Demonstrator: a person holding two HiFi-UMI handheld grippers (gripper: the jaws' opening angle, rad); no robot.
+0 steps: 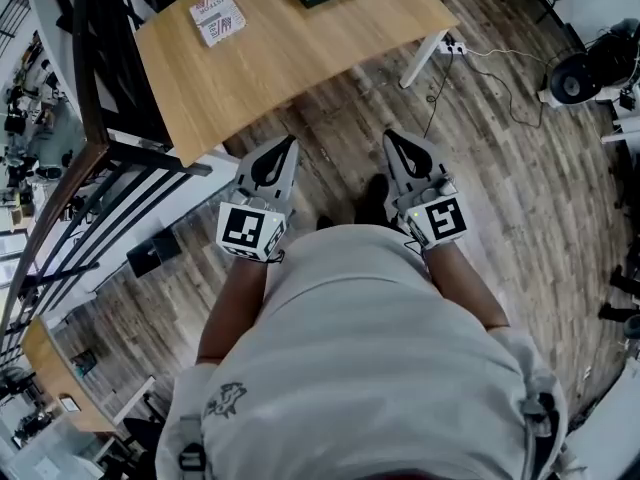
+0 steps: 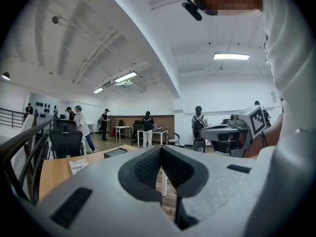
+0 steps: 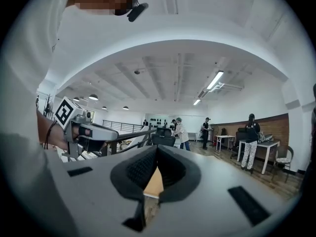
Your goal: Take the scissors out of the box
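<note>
No word or number can be read with certainty. The booklet (image 1: 218, 17) on the wooden table (image 1: 300, 68) carries a line of bold capitals, smaller print and a small square code, all too small to make out. In the left gripper view the same booklet (image 2: 78, 165) shows only blurred lines.

The cube of the left gripper (image 1: 291, 145) bears a black-and-white square marker (image 1: 241, 226), a coded pattern without letters. The cube of the right gripper (image 1: 391, 136) bears another marker (image 1: 446, 217). The person's shirt (image 1: 380, 368) has a small dark emblem (image 1: 226, 400) with no legible lettering.
</note>
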